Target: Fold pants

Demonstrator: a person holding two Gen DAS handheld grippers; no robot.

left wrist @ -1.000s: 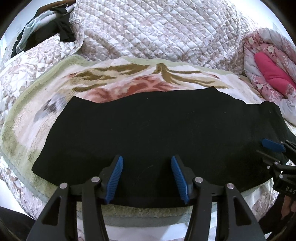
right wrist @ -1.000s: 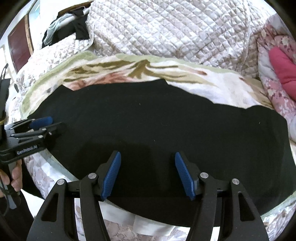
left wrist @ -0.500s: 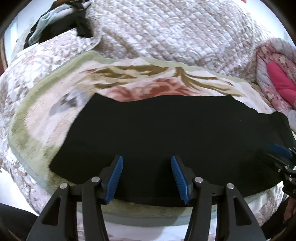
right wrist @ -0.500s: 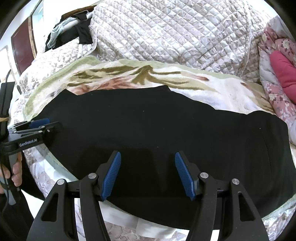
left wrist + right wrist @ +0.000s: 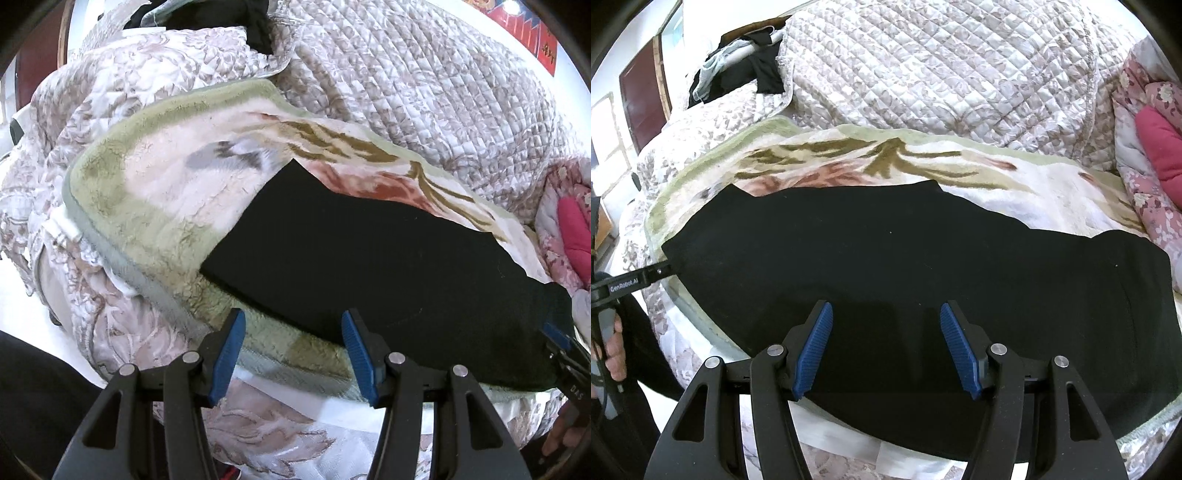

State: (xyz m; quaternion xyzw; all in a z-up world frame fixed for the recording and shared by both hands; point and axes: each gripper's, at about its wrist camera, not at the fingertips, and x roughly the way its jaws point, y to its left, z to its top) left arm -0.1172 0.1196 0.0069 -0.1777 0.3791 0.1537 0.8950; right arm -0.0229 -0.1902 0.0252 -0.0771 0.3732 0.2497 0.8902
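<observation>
The left gripper [image 5: 291, 354], its blue-padded jaws spread with nothing between them, hangs over the near left corner of the flat black fabric pants [image 5: 905, 266]. These lie lengthwise across a fluffy cream-and-green floral blanket [image 5: 147, 192] on a quilted bed. The right gripper [image 5: 886, 347], likewise released and empty, hovers above the pants' middle.

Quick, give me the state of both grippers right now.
Left gripper: open, holding nothing, at the near left end of the black pants.
Right gripper: open, holding nothing, over the pants.
</observation>
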